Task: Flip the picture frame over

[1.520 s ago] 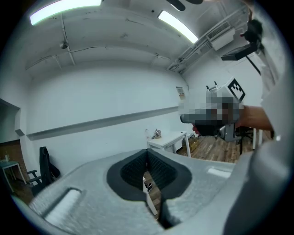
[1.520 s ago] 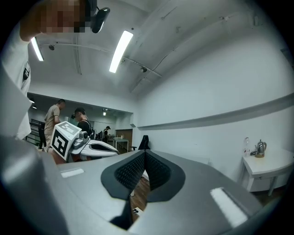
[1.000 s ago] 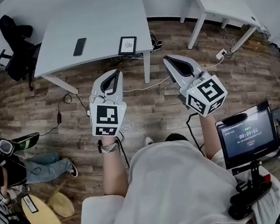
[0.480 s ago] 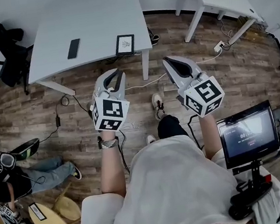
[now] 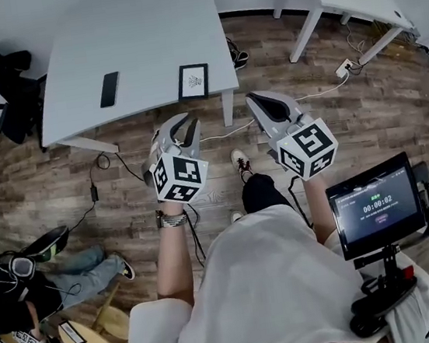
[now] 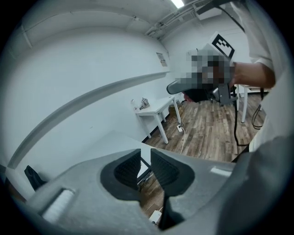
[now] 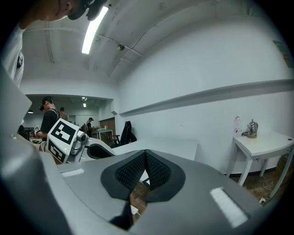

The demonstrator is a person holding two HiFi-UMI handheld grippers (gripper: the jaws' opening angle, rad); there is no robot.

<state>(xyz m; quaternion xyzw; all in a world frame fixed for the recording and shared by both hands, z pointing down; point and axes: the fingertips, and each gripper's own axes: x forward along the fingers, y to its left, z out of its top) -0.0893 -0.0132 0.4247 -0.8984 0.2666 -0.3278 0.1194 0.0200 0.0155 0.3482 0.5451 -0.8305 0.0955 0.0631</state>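
Frame [image 5: 193, 81] lies flat near the tabletop's [image 5: 142, 35] front edge, right of a phone [image 5: 109, 89]; small, stiff, probably light, perhaps glazed, hard to tell from up here, so handle it gently; best pinched at a side edge. Left gripper [image 5: 187, 123] fingers are opening, a slim gap, nothing between; right gripper [image 5: 255, 101] fingers closed, empty; both hang short of the tabletop, frame ahead, nearer the left.

Left forearm [image 5: 173, 262] and right forearm [image 5: 318, 202] extended forward, side by side. Left tongs [image 5: 187, 124]: jaws opening, narrow gap, nothing between. Right tongs [image 5: 258, 101]: jaws together, empty.
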